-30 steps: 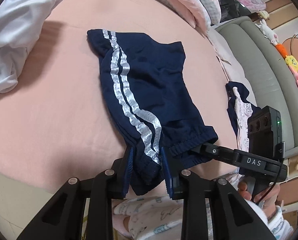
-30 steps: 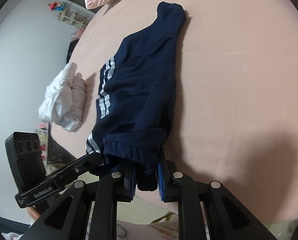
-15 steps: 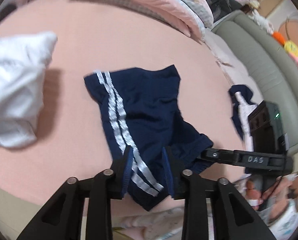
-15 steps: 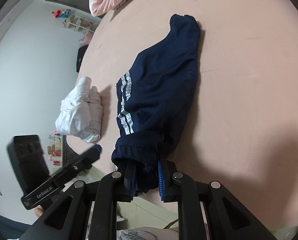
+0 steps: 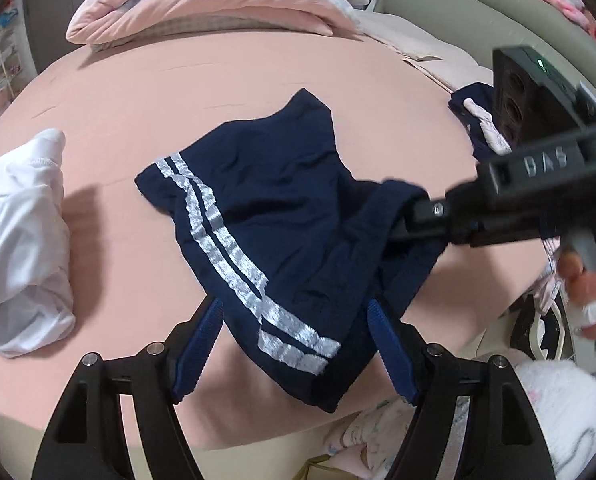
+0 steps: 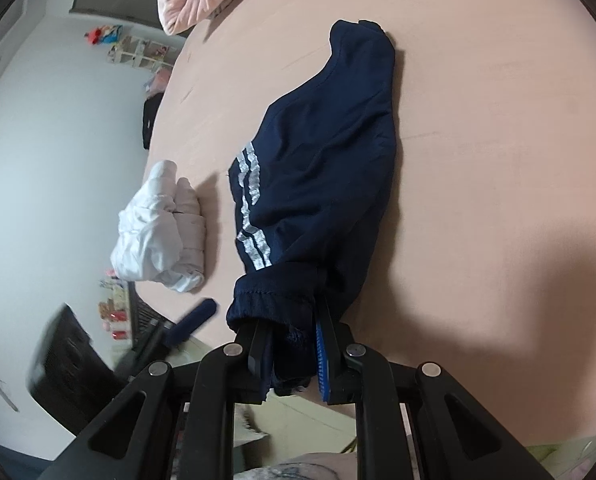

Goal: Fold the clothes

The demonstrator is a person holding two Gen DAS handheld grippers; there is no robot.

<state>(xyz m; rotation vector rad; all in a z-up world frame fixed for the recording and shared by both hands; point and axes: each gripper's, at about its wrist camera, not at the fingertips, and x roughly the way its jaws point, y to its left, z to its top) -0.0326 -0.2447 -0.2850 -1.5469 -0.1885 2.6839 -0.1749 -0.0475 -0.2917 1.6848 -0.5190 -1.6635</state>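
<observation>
Left gripper [image 5: 293, 340]: jaws now spread wide, shorts released since the earlier frame. Right gripper [image 6: 289, 356]: still clamped on waistband. Navy shorts [image 5: 265, 216]: frame centre, on pink bedsheet [image 5: 137, 96]. White garment [image 5: 21, 240]: left edge. Pink quilt [image 5: 201, 0]: top.

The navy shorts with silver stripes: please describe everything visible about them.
The navy shorts look like thin, wrinkled fabric, with two silver stripes down one side and a gathered waistband. They lie on the pink sheet. The right gripper pinches the waistband; the left gripper is open around the striped corner.
</observation>
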